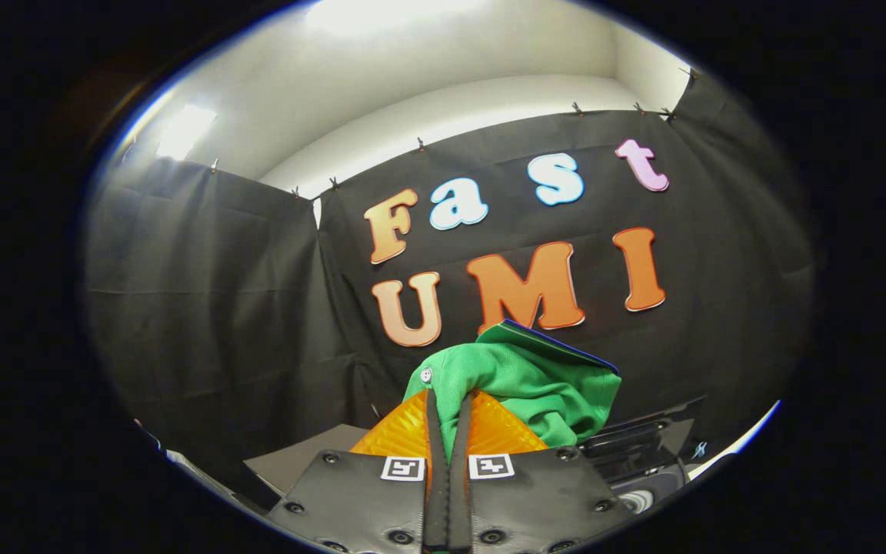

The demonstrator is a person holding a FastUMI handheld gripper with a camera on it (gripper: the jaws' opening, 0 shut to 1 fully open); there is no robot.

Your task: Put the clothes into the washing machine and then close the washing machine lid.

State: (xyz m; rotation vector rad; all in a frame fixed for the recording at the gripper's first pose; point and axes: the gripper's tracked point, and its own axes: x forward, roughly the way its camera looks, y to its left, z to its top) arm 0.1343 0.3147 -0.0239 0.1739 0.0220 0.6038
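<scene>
Gripper view: we see the hand-held gripper (447,400) with its two fingers pressed nearly together, pinching a bunched green knit garment (535,381) at the tips. The cloth hangs lifted, draped right of the fingers, with a small white button near the pinch. A dark machine housing (643,450) sits below, right of the fingers.

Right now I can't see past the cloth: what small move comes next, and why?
Probably carry it down and rightward: the gripper is shut on the green fabric garment, held lifted, and a dark appliance edge, maybe the washing machine, lies low to the right beyond the fingers.
</scene>
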